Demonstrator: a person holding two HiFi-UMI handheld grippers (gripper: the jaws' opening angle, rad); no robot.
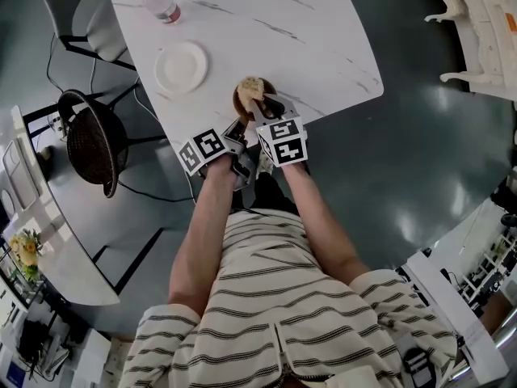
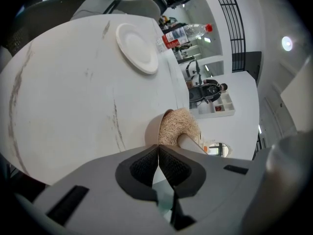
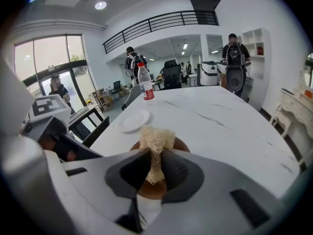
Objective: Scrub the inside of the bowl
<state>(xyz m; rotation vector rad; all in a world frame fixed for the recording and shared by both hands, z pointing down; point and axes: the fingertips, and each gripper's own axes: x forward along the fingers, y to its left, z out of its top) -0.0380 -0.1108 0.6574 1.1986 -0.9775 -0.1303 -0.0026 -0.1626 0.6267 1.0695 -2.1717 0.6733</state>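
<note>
1. At the far left of the marble table (image 1: 315, 39) stand a red-capped bottle (image 1: 159, 2) and a white plate (image 1: 181, 66). Both are well apart from the work.
2. The left gripper (image 2: 159, 161) has its jaws drawn together. The bowl's near wall runs straight into the seam between the pads, so it appears to pinch the rim and steady the bowl.
3. The brown bowl (image 1: 238, 103) sits near the table's front edge, just ahead of both grippers.
4. The right gripper (image 3: 155, 173) is clamped on a pale fibrous scrubber (image 3: 155, 137), whose free end pokes up over the bowl.
5. Judged from this, the scrubbing step is in hand. Next the scrubber should press against the inner wall and sweep round, while the left grip keeps the bowl from sliding or tipping.
</note>
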